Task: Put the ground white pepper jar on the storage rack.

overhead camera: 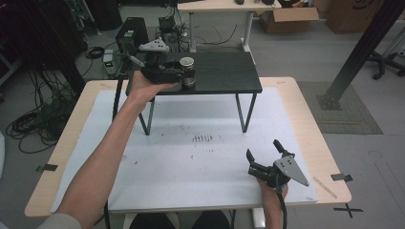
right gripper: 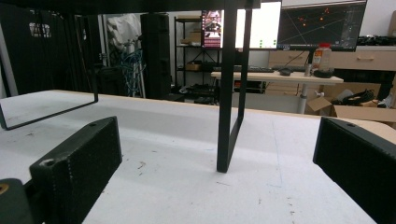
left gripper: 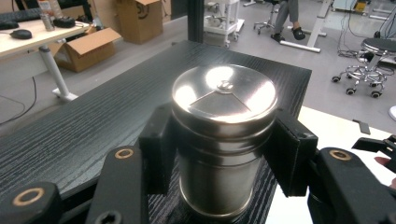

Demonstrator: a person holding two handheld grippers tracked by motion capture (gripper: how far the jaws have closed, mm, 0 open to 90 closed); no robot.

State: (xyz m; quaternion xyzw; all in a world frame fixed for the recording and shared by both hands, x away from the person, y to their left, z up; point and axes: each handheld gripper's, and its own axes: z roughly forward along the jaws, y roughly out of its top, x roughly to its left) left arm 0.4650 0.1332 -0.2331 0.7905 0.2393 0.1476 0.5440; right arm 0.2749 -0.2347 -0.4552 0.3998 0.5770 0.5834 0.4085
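A shiny metal canister (overhead camera: pixel 187 71) with a lid stands upright on the small black shelf table (overhead camera: pixel 224 76). My left gripper (overhead camera: pixel 184 75) is shut on the canister. In the left gripper view both black pads (left gripper: pixel 156 151) press the sides of the canister (left gripper: pixel 223 140), whose base rests on the shelf table's dark wood top (left gripper: pixel 93 121) near its edge. My right gripper (overhead camera: pixel 265 150) rests low on the white mat (overhead camera: pixel 200 157) at the front right, jaws wide open. In the right gripper view nothing lies between its open pads (right gripper: pixel 79 163).
The black shelf table stands on thin metal legs (overhead camera: pixel 246 112) at the back of the white mat; one leg (right gripper: pixel 229 93) rises straight ahead of my right gripper. Beyond the table are cables, a black box (overhead camera: pixel 131 33), a desk and cardboard boxes (overhead camera: pixel 286 19).
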